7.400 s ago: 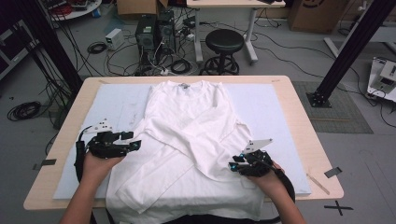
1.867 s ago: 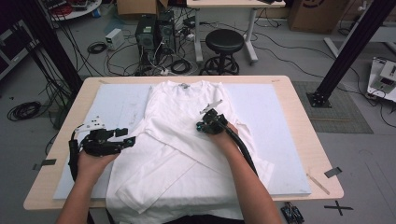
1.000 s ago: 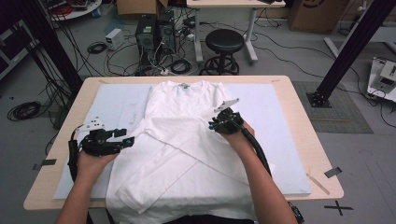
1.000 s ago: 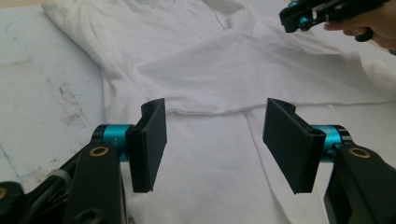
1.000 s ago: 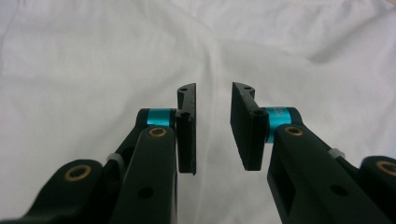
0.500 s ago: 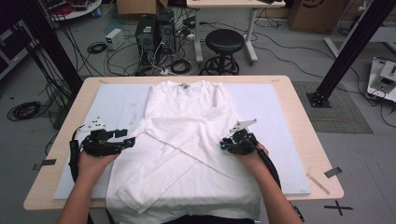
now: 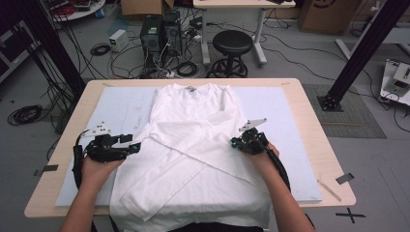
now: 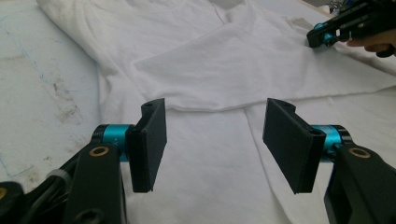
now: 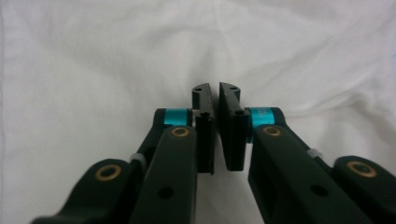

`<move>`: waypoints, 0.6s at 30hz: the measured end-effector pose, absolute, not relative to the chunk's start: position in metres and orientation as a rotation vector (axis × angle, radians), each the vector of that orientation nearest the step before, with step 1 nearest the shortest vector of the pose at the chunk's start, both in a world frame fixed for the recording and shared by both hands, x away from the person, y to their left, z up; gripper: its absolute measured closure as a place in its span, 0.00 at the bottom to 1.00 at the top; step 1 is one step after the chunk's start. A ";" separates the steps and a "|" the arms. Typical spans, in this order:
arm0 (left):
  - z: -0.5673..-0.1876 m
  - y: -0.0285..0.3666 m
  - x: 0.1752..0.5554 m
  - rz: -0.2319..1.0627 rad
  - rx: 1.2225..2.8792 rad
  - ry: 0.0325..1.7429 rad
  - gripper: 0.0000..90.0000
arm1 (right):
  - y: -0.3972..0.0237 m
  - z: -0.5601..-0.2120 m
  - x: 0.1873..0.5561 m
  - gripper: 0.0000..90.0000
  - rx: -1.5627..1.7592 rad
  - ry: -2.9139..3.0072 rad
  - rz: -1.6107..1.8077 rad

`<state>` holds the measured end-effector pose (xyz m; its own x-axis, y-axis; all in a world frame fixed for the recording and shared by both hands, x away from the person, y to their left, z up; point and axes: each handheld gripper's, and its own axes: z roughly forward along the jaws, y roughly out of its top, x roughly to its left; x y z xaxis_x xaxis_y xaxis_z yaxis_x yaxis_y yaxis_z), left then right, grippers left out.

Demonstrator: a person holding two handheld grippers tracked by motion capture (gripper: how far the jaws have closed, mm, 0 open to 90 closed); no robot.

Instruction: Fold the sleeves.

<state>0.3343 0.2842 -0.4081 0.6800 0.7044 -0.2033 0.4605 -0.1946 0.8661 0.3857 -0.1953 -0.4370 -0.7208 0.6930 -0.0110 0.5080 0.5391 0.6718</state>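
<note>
A white long-sleeved shirt [image 7: 193, 121] lies flat on a pale blue mat [image 7: 275, 104], both sleeves folded across its front. My left gripper [image 7: 137, 146] rests at the shirt's left edge, and the left gripper view shows it open [image 8: 217, 108], with cloth [image 8: 224, 60] lying under the jaws but nothing between them. My right gripper [image 7: 235, 142] sits on the shirt's right edge. Its jaws have just been closing and now stand almost together [image 9: 215, 88], with a thin pinch of shirt [image 9: 116, 56] between them and creases running to the tips. It also appears far off in the left gripper view [image 8: 322, 37].
The mat covers most of the wooden table [image 7: 314, 140]. Bare mat shows on both sides of the shirt. The shirt's hem hangs over the near edge between the person's forearms. Behind the table stand a black stool [image 7: 233, 46], computer cases and cables on the floor.
My right gripper has come from the middle of the shirt out to its right edge and closer to the person, and its jaws have narrowed. The left gripper has stayed put.
</note>
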 end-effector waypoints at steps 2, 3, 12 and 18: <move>-0.409 0.283 0.335 0.293 1.844 0.921 0.44 | -0.197 -0.439 0.382 0.86 1.010 2.494 0.984; -0.409 0.283 0.335 0.295 1.849 0.921 0.44 | -0.199 -0.438 0.381 0.84 1.010 2.488 0.997; -0.415 0.274 0.344 0.341 1.865 0.941 0.44 | -0.213 -0.417 0.362 0.78 0.969 2.391 1.070; -0.420 0.262 0.369 0.373 1.896 0.989 0.44 | -0.215 -0.408 0.355 0.77 0.946 2.355 1.106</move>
<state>0.3685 0.2615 -0.4201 0.6290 0.7644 -0.1412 0.4810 -0.2401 0.8432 0.3550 -0.2151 -0.4076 -0.7060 0.7067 -0.0464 0.4155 0.4664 0.7809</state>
